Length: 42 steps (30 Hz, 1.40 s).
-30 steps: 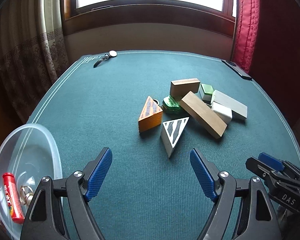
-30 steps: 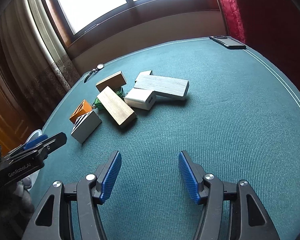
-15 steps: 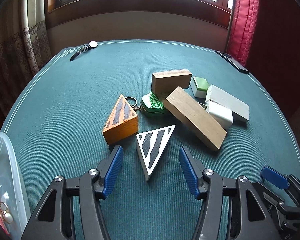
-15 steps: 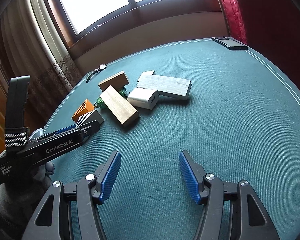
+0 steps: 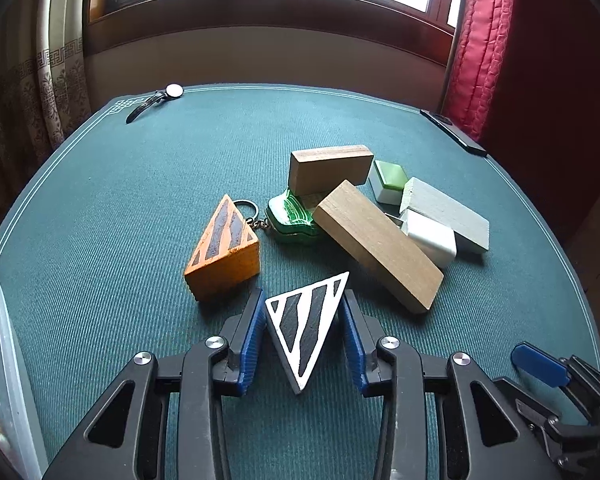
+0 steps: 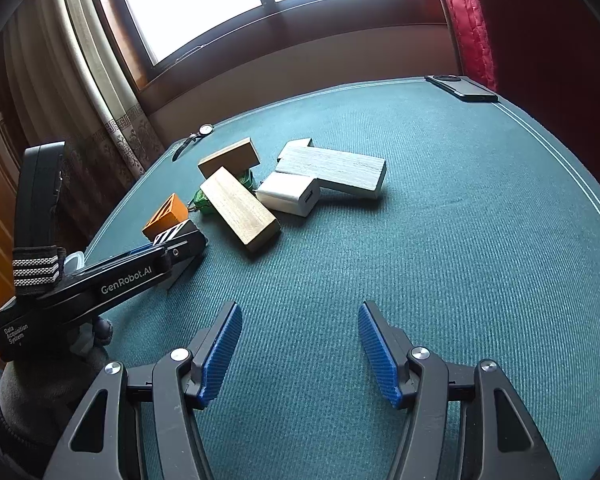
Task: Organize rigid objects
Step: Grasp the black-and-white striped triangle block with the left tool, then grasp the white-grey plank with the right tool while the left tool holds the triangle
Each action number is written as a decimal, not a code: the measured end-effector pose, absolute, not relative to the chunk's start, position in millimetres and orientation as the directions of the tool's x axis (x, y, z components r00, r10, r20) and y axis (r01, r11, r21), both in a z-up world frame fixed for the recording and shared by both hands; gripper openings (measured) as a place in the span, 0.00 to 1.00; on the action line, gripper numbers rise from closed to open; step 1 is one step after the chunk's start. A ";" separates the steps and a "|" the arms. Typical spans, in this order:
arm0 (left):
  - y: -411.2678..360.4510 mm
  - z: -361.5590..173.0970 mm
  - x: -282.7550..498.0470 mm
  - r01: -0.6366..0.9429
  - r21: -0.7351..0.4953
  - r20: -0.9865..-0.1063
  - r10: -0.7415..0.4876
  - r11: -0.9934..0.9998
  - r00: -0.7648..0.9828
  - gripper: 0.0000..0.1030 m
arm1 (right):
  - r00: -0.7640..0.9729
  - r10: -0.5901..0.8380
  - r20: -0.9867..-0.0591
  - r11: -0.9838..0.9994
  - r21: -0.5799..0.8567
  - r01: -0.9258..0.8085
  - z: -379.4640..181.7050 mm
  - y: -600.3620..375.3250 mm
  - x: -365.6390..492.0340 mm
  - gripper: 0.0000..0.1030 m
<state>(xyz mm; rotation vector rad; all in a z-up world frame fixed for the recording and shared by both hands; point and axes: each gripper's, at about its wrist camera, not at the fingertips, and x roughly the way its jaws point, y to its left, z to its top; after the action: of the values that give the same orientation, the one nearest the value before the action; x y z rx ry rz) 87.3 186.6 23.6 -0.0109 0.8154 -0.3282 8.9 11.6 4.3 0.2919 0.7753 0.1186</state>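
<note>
A white wedge with black stripes (image 5: 304,332) lies flat on the green felt table (image 5: 100,240). My left gripper (image 5: 302,300) has its blue pads pressed against the wedge's two sides, shut on it. Just left of it sits an orange striped wedge (image 5: 224,248). Behind are a green keychain (image 5: 292,216), a long wooden block (image 5: 376,244), a short wooden block (image 5: 330,168), a green-topped tile (image 5: 388,182), a white charger (image 5: 430,236) and a grey block (image 5: 444,212). My right gripper (image 6: 300,312) hovers open over bare felt, nothing between its fingers.
A clear plastic container (image 5: 0,360) stands at the table's near left edge. A wristwatch (image 5: 156,100) lies at the far left corner and a dark phone (image 5: 456,136) at the far right edge. A red curtain (image 5: 480,40) hangs beyond the table.
My left gripper moved forward and down over the white striped wedge and closed its fingers onto it. The right gripper stayed where it was, still open.
</note>
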 end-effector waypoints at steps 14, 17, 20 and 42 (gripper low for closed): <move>209.9 24.7 42.0 0.259 -0.115 -0.696 -0.263 0.959 0.668 0.34 | 0.675 0.206 -0.708 0.948 0.316 0.042 12.2 4.5 39.4 0.62; 213.0 24.8 40.0 0.260 -0.125 -0.693 -0.272 0.957 0.668 0.34 | 0.691 0.187 -0.698 0.954 0.297 0.042 19.7 5.3 52.4 0.62; 215.0 23.8 40.5 0.263 -0.141 -0.694 -0.285 0.954 0.661 0.34 | 0.703 0.153 -0.694 0.962 0.268 0.056 24.3 4.7 63.5 0.62; 218.4 20.5 44.0 0.263 -0.173 -0.704 -0.306 0.949 0.641 0.34 | 0.691 -0.014 -0.723 0.944 0.218 0.247 21.6 7.9 141.7 0.97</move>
<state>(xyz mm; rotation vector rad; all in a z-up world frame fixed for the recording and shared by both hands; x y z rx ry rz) 44.0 218.4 20.5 -0.0564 0.8132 -0.3243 141.7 7.9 21.6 0.3110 0.7977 -0.1484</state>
